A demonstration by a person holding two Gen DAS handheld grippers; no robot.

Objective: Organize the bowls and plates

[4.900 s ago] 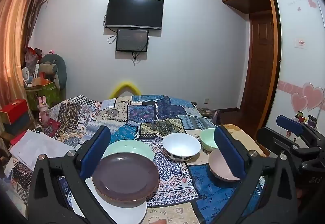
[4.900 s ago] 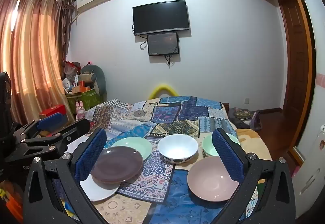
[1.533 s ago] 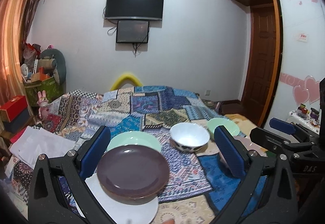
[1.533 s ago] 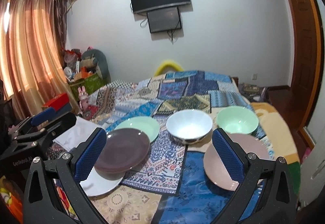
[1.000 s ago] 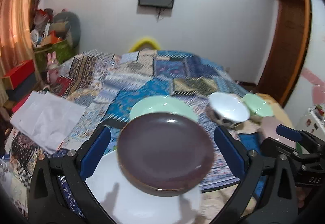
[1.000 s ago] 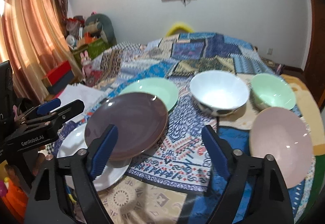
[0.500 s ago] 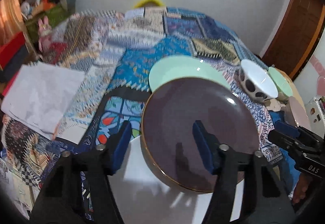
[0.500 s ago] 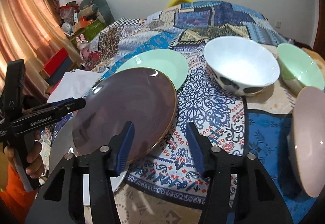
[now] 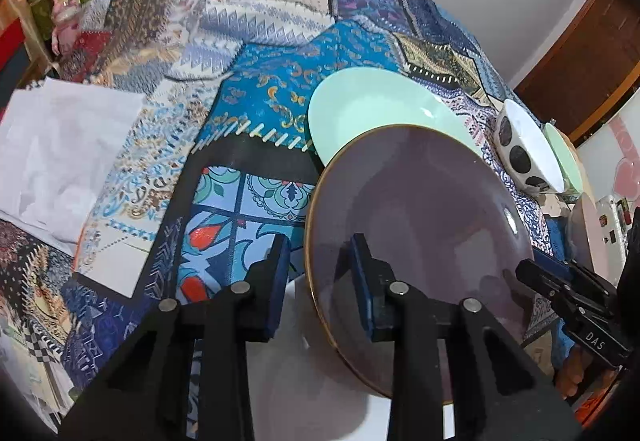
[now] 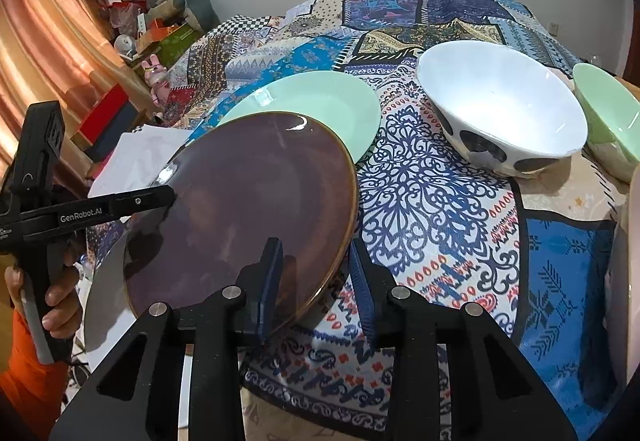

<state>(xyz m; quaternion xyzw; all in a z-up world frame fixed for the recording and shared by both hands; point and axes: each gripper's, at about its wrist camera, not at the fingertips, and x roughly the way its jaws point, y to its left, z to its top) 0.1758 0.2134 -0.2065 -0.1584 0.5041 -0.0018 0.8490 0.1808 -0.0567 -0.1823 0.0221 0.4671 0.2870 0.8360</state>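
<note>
A dark purple plate (image 9: 420, 233) (image 10: 248, 209) lies tilted on a white plate (image 9: 320, 381) (image 10: 104, 301) and a mint-green plate (image 9: 372, 109) (image 10: 320, 105). My left gripper (image 9: 320, 273) straddles its left rim, jaws closing, with a gap still showing at the pads. My right gripper (image 10: 316, 277) straddles the near right rim in the same way, jaws closing. Each gripper shows in the other's view: the left gripper (image 10: 170, 197) at the plate's left edge, the right gripper (image 9: 524, 269) at its right. A white spotted bowl (image 10: 500, 109), a green bowl (image 10: 604, 109) and a pink plate (image 10: 634, 241) stand to the right.
All dishes rest on a patchwork cloth (image 9: 260, 89). White paper (image 9: 60, 145) lies at the left edge. Boxes and toys (image 10: 160, 33) crowd the far left by the curtain. A hand with an orange sleeve (image 10: 24, 361) holds the left gripper.
Both grippers came down and forward onto the purple plate. Their jaws narrowed from wide apart to a small gap around its rim.
</note>
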